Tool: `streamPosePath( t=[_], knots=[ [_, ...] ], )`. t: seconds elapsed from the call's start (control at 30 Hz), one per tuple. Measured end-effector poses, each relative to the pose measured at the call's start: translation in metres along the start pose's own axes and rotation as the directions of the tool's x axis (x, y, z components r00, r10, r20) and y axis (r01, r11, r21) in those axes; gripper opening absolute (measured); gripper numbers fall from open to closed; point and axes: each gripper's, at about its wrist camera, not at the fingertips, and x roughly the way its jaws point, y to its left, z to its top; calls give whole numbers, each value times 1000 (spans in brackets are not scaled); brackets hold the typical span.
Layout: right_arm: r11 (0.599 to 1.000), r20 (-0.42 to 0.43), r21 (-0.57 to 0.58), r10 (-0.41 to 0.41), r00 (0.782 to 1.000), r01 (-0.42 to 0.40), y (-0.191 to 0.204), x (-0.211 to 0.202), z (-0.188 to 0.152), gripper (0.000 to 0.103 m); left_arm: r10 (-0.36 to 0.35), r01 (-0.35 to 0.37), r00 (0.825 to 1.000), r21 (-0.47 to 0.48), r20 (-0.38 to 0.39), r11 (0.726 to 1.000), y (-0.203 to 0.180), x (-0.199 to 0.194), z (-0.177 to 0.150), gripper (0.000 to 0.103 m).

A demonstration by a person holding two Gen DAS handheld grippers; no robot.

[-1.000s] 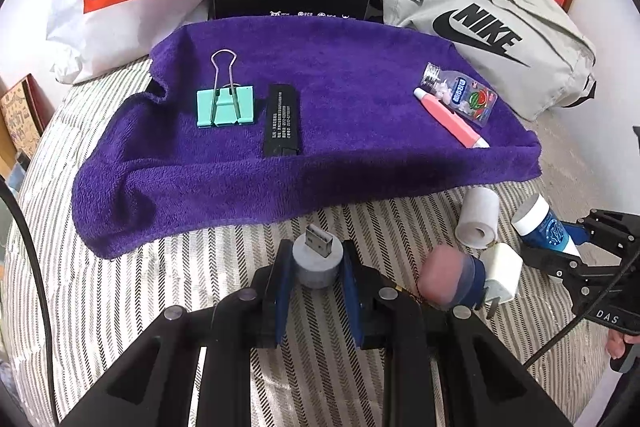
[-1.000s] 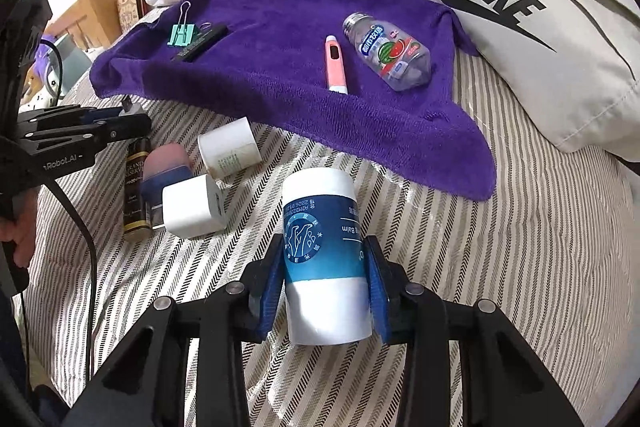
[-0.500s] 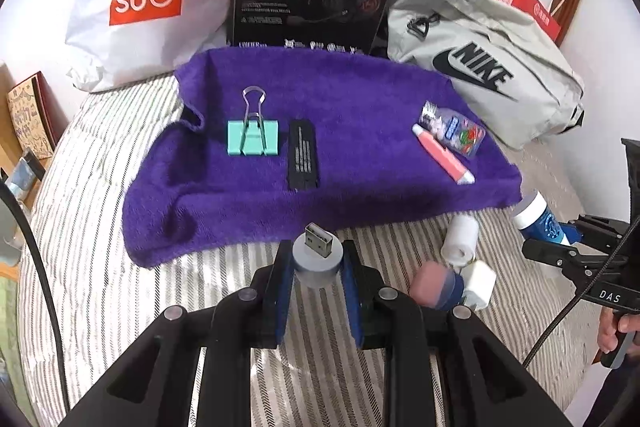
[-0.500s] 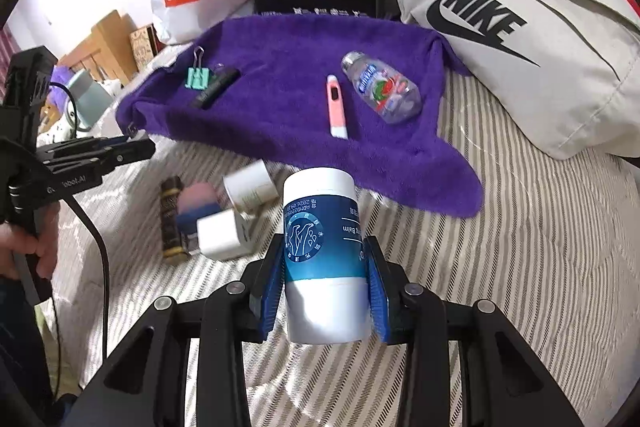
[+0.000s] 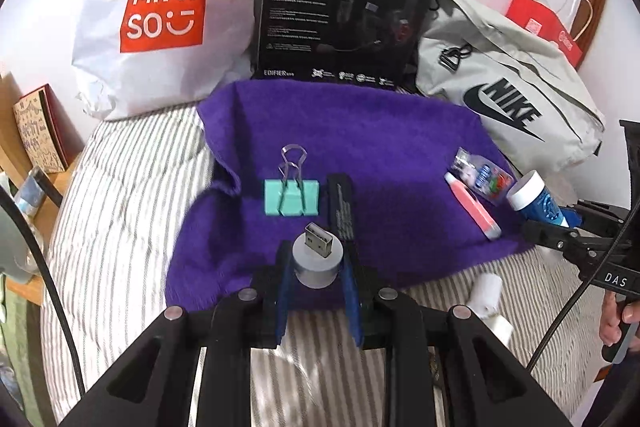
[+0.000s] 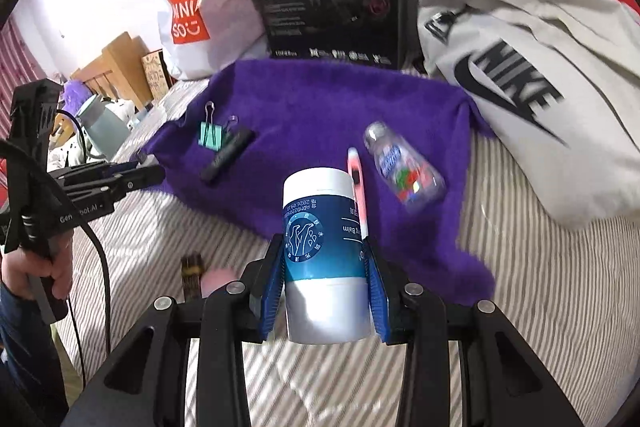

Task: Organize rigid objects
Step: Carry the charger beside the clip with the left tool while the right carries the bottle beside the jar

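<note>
My left gripper (image 5: pixel 317 263) is shut on a grey round USB adapter (image 5: pixel 316 261), held above the near edge of the purple towel (image 5: pixel 360 131). My right gripper (image 6: pixel 325 267) is shut on a blue-and-white balm jar (image 6: pixel 322 239), held above the striped bed near the towel's front edge (image 6: pixel 320 99); the jar also shows in the left wrist view (image 5: pixel 534 197). On the towel lie a teal binder clip (image 5: pixel 291 197), a black stick (image 5: pixel 340 205), a pink tube (image 5: pixel 472 205) and a small clear bottle (image 5: pixel 482 177).
A white roll (image 5: pixel 486 289) and a white charger (image 5: pixel 500 325) lie on the striped bed to the right. A dark tube (image 6: pixel 191 275) and a pink item (image 6: pixel 218 281) lie below the right gripper. A Miniso bag (image 5: pixel 160 11), black box (image 5: pixel 340 15) and Nike bag (image 5: pixel 508 99) stand behind the towel.
Both grippers rose and moved forward toward the towel with their objects. The left one now hangs over the towel's near edge; the right one nears the pink tube.
</note>
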Motion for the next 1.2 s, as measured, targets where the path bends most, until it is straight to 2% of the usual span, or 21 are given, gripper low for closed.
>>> streamPosePath(
  t=[0.27, 0.47, 0.83, 0.97, 1.2],
  knots=[
    [999, -42, -15, 27, 999, -28, 4, 43, 32, 38, 9, -10, 1000, -3, -22, 1000, 10, 23, 19, 23],
    [999, -88, -49, -9, 996, 5, 10, 78, 48, 38, 16, -16, 999, -3, -52, 1000, 16, 42, 23, 23],
    [995, -123, -97, -49, 991, 37, 11, 106, 42, 38, 15, -15, 997, 5, -77, 1000, 19, 58, 24, 23],
    [997, -118, -74, -30, 993, 21, 2, 108, 39, 38, 10, -9, 997, 6, -80, 1000, 21, 60, 25, 23],
    [988, -114, -140, -88, 990, 72, 10, 111, 41, 38, 23, -20, 995, 28, -93, 999, 18, 66, 20, 23]
  ],
)
